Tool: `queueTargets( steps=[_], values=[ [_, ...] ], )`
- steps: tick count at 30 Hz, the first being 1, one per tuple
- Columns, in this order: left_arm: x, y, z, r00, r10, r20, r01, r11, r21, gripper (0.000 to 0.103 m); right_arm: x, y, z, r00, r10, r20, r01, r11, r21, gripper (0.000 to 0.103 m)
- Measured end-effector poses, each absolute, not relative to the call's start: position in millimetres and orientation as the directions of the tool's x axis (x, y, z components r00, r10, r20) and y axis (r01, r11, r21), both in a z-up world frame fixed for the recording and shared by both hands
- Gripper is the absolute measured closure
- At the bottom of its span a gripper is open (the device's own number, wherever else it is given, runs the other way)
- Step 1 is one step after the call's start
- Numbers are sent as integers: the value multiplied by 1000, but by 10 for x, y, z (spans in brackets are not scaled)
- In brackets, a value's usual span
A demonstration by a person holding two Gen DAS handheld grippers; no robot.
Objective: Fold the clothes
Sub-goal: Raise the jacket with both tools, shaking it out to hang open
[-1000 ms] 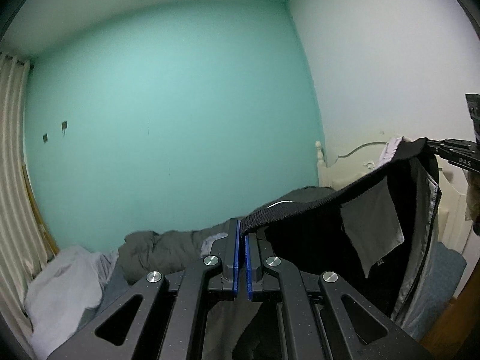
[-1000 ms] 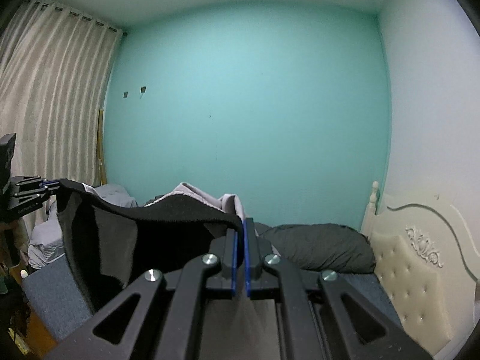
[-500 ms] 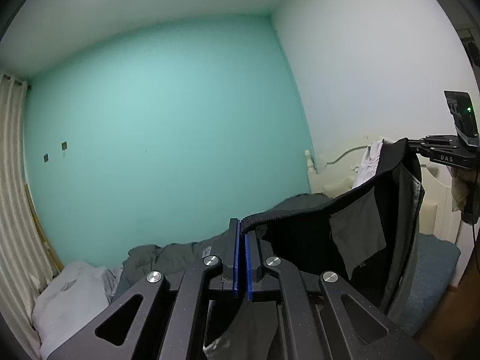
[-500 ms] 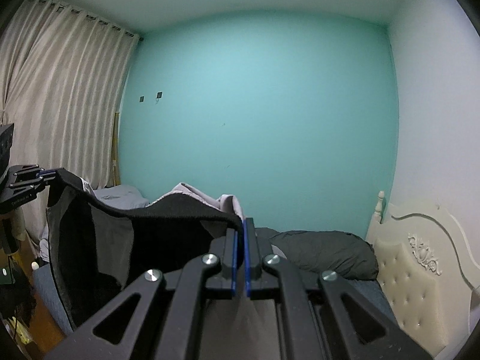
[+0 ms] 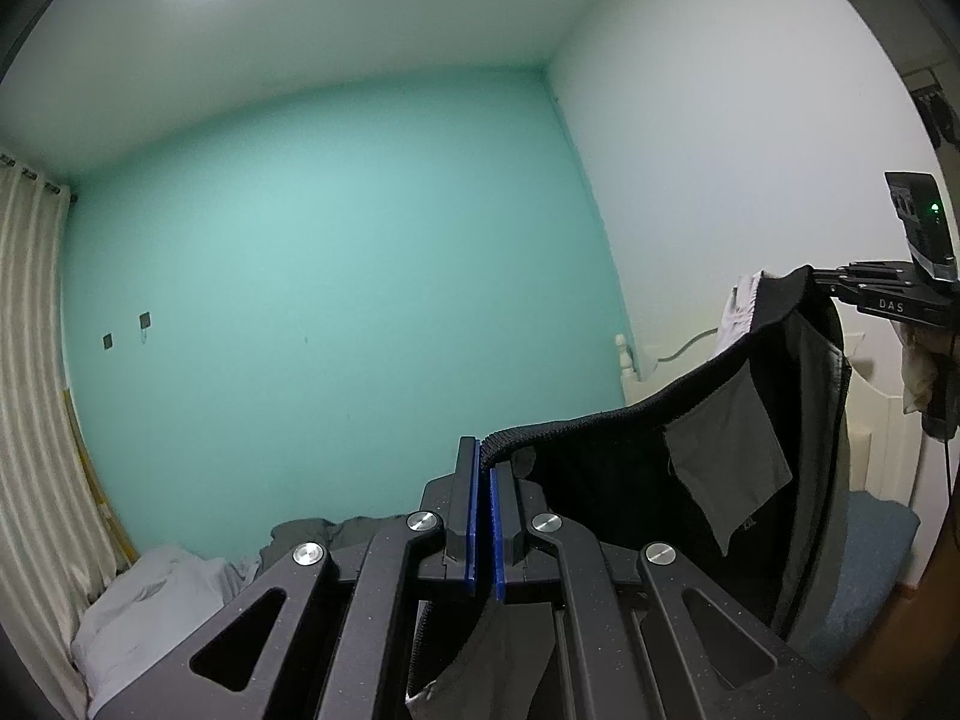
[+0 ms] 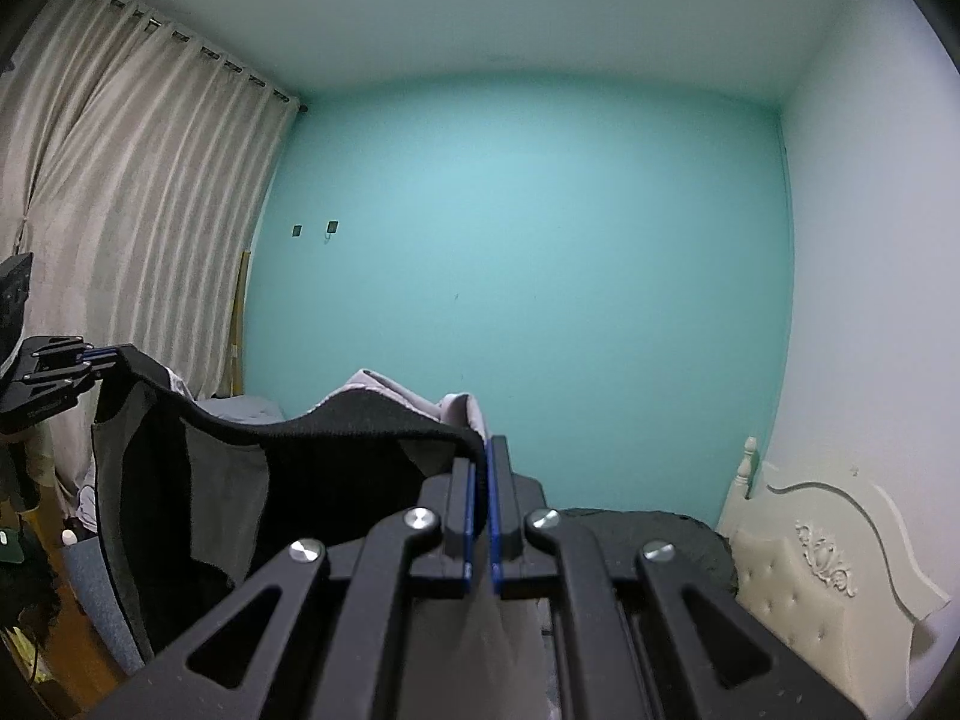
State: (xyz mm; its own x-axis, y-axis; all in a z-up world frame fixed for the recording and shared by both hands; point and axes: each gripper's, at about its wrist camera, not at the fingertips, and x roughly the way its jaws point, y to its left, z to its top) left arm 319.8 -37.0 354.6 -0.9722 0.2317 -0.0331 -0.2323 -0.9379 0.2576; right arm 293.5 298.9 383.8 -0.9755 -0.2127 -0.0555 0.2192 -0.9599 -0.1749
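A black garment (image 5: 606, 480) with an elastic waistband hangs stretched between both grippers, inside out, with a grey pocket lining (image 5: 726, 468) showing. My left gripper (image 5: 485, 462) is shut on one end of the waistband. My right gripper (image 5: 819, 283), at the far right of the left wrist view, pinches the other end. In the right wrist view the right gripper (image 6: 480, 465) is shut on the waistband of the garment (image 6: 312, 480), and the left gripper (image 6: 111, 354) holds the far end at the left edge. The garment's lower part is hidden behind the gripper bodies.
Below lies a bed with a dark grey duvet (image 6: 648, 534), pale crumpled cloth (image 5: 150, 600) and a blue mattress (image 5: 870, 546). A cream carved headboard (image 6: 828, 564) stands at the right, beige curtains (image 6: 120, 210) at the left, a teal wall (image 6: 510, 270) ahead.
Both grippers have risen with the garment: the bed has sunk lower in both views and more ceiling shows. The waistband stays held at both ends.
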Motion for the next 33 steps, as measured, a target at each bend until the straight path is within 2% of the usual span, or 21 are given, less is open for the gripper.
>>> queueTargets(
  steps=[4, 11, 18, 21, 27, 33],
  values=[
    [3381, -366, 3572, -973, 221, -68, -231, -938, 257, 100, 2780, 2990, 3771, -975, -206, -88, 218, -961, -171, 100],
    [3338, -379, 3331, -957, 216, -192, -257, -940, 224, 100, 2193, 3076, 3307, -958, -195, -209, 223, -968, -120, 100],
    [3016, -550, 2710, -923, 181, -340, -254, -950, 184, 100, 1195, 3022, 2410, -912, -165, -375, 220, -969, -110, 100],
    [2853, -620, 2515, -908, 167, -384, -246, -955, 166, 100, 834, 2997, 2044, -896, -154, -416, 210, -973, -92, 100],
    [2573, -923, 2349, -890, 145, -432, -220, -967, 128, 100, 153, 3015, 1491, -864, -147, -482, 201, -978, -63, 100],
    [1961, -746, 2468, -875, 135, -465, -209, -971, 112, 100, -447, 3071, 1124, -844, -127, -520, 180, -982, -53, 100]
  ],
)
